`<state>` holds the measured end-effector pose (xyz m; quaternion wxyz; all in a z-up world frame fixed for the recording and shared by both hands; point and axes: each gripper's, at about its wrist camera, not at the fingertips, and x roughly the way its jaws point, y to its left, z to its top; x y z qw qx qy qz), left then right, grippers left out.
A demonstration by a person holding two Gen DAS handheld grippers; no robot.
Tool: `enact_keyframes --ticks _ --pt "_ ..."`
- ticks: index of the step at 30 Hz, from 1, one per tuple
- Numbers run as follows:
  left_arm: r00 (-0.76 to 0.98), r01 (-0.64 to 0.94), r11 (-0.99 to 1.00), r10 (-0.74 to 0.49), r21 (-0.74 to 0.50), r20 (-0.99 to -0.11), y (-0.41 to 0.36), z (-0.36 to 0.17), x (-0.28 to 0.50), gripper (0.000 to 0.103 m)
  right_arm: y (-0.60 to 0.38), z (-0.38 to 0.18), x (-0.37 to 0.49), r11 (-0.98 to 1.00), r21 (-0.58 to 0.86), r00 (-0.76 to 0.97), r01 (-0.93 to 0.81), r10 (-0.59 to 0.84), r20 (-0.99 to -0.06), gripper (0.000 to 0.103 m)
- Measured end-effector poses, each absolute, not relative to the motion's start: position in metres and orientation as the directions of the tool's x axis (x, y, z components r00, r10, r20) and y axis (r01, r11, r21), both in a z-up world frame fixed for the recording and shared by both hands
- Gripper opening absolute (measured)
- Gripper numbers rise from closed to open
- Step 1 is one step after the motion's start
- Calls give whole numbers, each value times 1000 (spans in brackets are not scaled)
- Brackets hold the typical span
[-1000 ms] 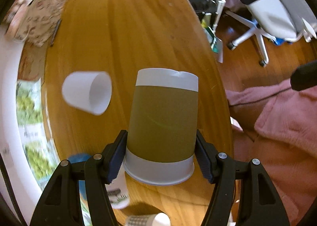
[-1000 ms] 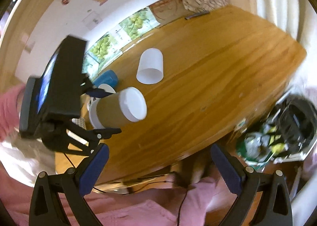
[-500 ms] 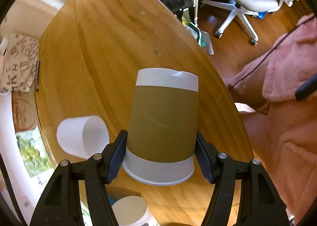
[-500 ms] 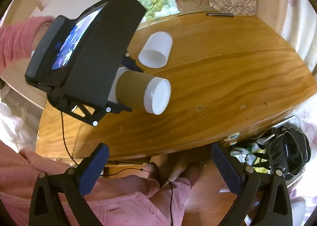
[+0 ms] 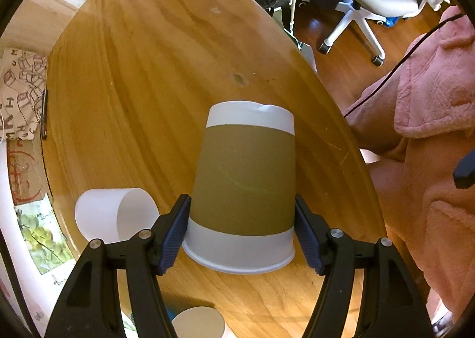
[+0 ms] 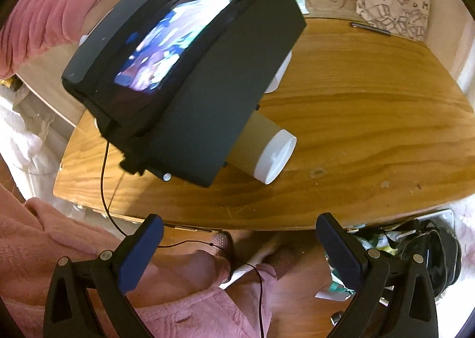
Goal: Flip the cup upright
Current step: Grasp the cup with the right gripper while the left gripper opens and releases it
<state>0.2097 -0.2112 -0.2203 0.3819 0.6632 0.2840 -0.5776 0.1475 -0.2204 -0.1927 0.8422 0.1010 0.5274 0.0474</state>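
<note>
The brown paper cup with white ends (image 5: 243, 180) is squeezed between your left gripper (image 5: 242, 234) pads, lying sideways over the round wooden table (image 5: 142, 71), maybe not touching it. Your right gripper (image 6: 237, 252) hangs wide apart off the table's edge
</note>
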Motion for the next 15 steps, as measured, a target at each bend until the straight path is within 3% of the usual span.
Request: enact_keyframes --ticks 15 --pt "169 867 -463 -74 184 -983 -204 -194 221 75 -224 -189 155 980 188 449 -60 195 -872 103"
